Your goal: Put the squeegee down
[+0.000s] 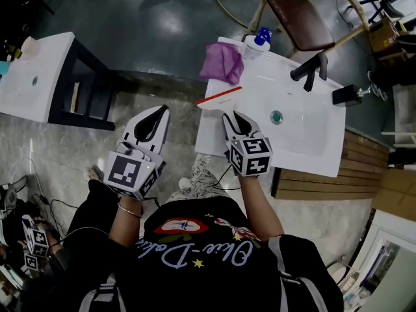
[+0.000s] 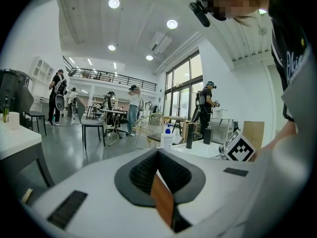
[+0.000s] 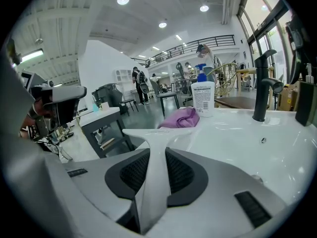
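Observation:
The squeegee (image 1: 219,96) has a white handle and a red-edged blade. Its blade lies across the front left corner of the white sink (image 1: 305,142), and I cannot tell whether it touches the rim. My right gripper (image 1: 235,116) is shut on the handle. In the right gripper view the white handle (image 3: 157,143) rises from between the dark pads (image 3: 185,175) of the right gripper (image 3: 154,155). My left gripper (image 1: 161,110) hangs over the floor left of the sink, its jaws together with nothing in them, as the left gripper view also shows for the left gripper (image 2: 158,155).
A purple cloth (image 1: 222,62) and a blue-capped bottle (image 1: 255,44) sit at the sink's far left corner. A black faucet (image 1: 311,67) and a black dispenser (image 1: 344,95) stand on its right side. A brown chair (image 1: 298,19) stands beyond it, and another white sink unit (image 1: 32,77) far left.

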A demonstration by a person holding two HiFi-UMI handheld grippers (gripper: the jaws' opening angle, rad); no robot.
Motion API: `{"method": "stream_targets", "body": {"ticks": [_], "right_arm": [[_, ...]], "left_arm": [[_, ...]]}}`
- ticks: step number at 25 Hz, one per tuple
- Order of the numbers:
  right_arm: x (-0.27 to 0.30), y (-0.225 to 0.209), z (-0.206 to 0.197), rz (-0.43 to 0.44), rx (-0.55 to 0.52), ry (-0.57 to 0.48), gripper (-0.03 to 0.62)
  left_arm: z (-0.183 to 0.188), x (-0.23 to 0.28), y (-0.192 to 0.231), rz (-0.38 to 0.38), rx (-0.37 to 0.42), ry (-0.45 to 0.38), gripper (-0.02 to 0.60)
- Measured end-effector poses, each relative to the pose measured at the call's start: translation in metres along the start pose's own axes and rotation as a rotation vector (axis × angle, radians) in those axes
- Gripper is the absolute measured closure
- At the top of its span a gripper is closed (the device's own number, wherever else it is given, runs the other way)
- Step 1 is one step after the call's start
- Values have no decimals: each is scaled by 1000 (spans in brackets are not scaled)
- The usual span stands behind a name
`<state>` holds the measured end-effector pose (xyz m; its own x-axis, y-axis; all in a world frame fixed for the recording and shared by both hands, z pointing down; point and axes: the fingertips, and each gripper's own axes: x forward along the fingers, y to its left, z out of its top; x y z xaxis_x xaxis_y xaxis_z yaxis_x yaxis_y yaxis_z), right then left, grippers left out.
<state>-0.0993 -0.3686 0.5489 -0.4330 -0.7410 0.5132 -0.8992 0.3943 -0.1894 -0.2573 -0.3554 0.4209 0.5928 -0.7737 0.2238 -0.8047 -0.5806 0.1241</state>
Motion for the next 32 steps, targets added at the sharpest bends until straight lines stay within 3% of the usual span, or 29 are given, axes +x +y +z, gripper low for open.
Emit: {"method": "stream_targets", "body": {"ticks": [32], "right_arm": [[11, 1, -8, -4, -44, 78, 502]], "left_arm": [[-1, -4, 5, 18, -15, 0, 584]]}}
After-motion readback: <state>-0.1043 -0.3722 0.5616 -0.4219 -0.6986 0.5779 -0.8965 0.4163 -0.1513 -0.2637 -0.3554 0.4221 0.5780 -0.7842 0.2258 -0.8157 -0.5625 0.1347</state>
